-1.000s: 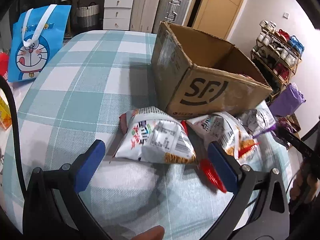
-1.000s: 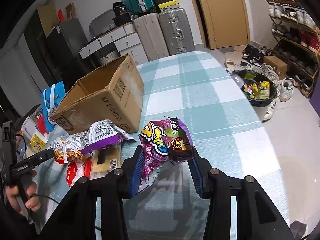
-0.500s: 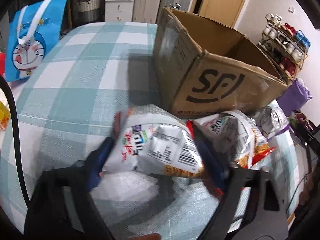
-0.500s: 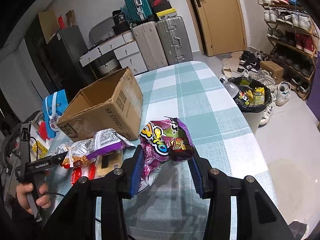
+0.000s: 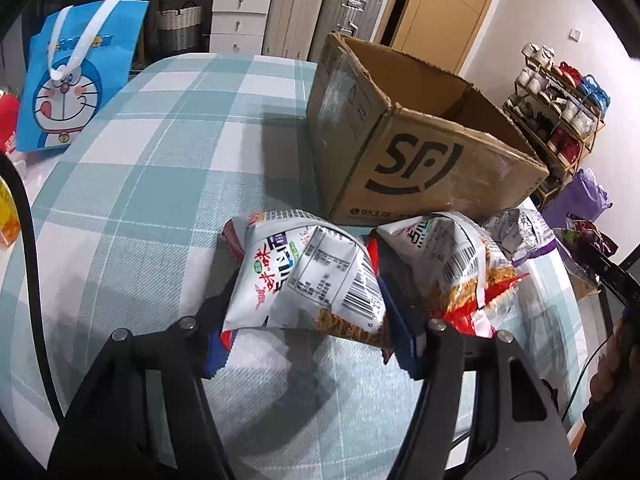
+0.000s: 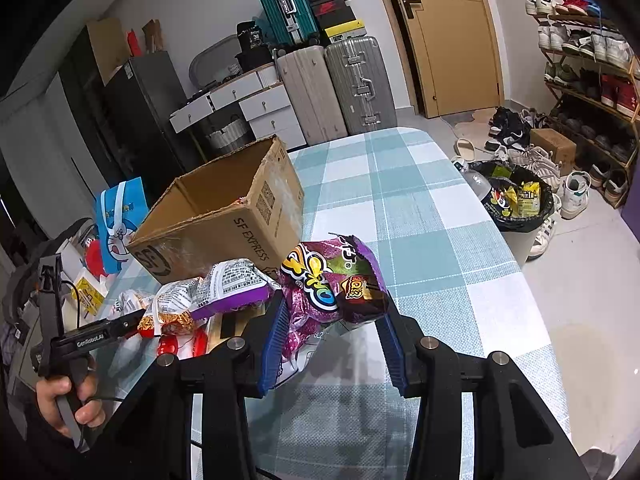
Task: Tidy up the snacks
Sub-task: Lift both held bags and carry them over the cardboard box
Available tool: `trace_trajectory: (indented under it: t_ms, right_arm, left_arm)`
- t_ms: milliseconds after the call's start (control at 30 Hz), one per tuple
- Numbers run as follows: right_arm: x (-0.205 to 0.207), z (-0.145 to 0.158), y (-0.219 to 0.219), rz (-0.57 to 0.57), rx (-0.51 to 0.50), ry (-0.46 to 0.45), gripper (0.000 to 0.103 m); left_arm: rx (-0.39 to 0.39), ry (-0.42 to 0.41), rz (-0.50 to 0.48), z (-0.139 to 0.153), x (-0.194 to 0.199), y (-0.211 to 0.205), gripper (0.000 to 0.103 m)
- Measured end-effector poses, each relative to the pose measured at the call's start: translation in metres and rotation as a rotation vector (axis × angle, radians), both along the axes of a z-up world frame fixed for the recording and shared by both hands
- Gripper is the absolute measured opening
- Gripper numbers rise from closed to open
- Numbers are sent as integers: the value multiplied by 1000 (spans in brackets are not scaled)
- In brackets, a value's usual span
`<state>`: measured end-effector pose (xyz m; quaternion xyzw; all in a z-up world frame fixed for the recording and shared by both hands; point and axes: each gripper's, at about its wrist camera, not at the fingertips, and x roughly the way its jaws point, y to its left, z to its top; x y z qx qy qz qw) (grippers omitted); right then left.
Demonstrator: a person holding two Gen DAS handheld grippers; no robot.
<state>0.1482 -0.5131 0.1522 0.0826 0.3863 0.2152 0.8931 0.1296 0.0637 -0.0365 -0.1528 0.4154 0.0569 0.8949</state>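
**Checked tablecloth, two bags gripped in front of the box**

Checked teal-and-white cloth (image 5: 132, 184) covers the table, soft and lightly creased, with an open box (image 5: 424, 148) as the landmark.

Nearest, on the near side of the box, the left gripper (image 5: 308, 344) has just been closing its jaws, and the white bag (image 5: 308, 276) sits between the blue pads, which now pinch its lower edge. The bag is crinkly foil, puffed with air, so the pinch may hold film only; it could slide out or swing if lifted fast. A second white bag (image 5: 452, 252) lies just beside it, touching, and may be dragged along.

Off the box's right corner, the right gripper (image 6: 332, 344) clamps a glossy purple bag (image 6: 332, 284), crumpled and upright above the pads. Most of it stands above the grip, so it could flop over.

Beyond both, the box is stiff brown corrugated card, taped, its top open. Its tall walls could snag a bag carried too low. A blue tote (image 5: 76, 76) stands left of the box, well apart.
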Motion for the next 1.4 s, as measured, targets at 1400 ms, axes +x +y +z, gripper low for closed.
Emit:
trace_trajectory:
  t_ms: [1400]
  right_arm:
    - [-6,37,59,184,69,-91,43]
  left_arm:
    - [6,-127,-77,73,-11,-25,50]
